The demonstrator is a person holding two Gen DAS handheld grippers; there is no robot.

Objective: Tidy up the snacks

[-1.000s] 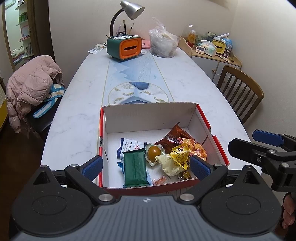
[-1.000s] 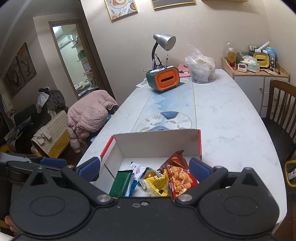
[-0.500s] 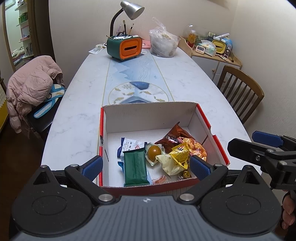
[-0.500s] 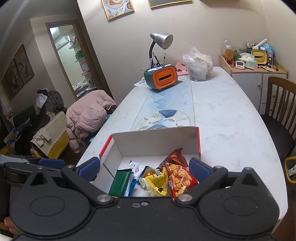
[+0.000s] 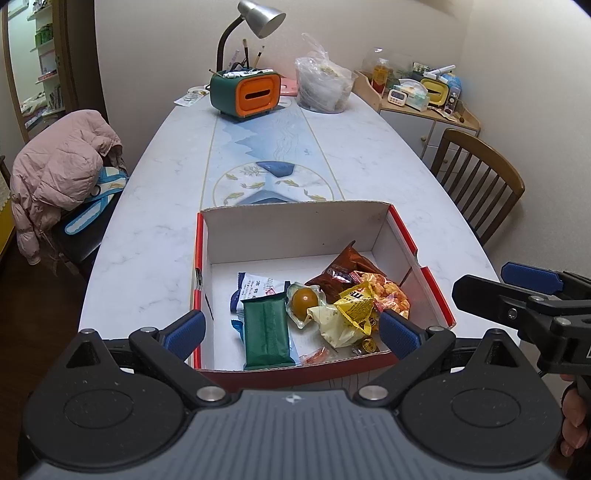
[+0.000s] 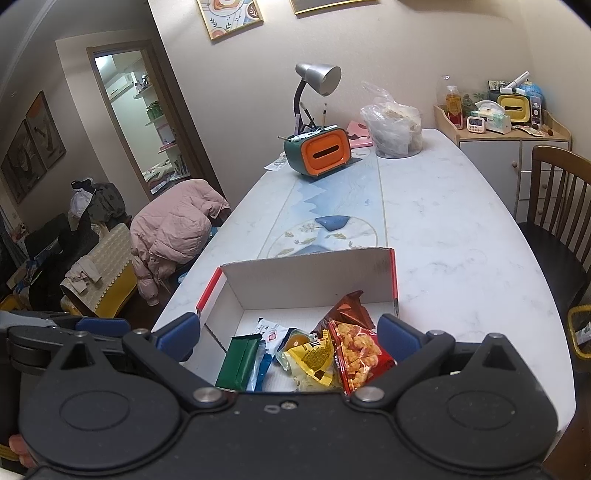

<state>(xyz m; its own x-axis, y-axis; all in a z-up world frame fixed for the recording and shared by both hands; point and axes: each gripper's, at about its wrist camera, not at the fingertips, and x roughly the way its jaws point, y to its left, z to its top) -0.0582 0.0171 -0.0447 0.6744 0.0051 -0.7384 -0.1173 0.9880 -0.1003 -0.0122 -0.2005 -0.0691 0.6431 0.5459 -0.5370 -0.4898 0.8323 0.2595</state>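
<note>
A white cardboard box with red edges (image 5: 295,230) sits at the near end of the table, and its far wall (image 6: 306,273) also shows in the right wrist view. Inside lie a green packet (image 5: 266,334), a white and blue packet (image 5: 258,286), a round orange item in clear wrap (image 5: 304,300), a yellow packet (image 5: 354,310), a brown packet (image 5: 341,267) and a red packet of orange puffs (image 6: 356,350). My left gripper (image 5: 291,330) hovers open over the box's near edge, holding nothing. My right gripper (image 6: 288,332) is open and empty at the box's near right side.
At the table's far end stand a green and orange tissue box (image 5: 243,92), a desk lamp (image 5: 258,14) and a full plastic bag (image 5: 323,86). A wooden chair (image 5: 476,184) is on the right, a pink jacket (image 5: 55,173) on a chair on the left.
The right gripper has drifted slightly, so the scene sits a little further left in its view. The left gripper has hardly moved. Both stay open and the snacks lie as before.
</note>
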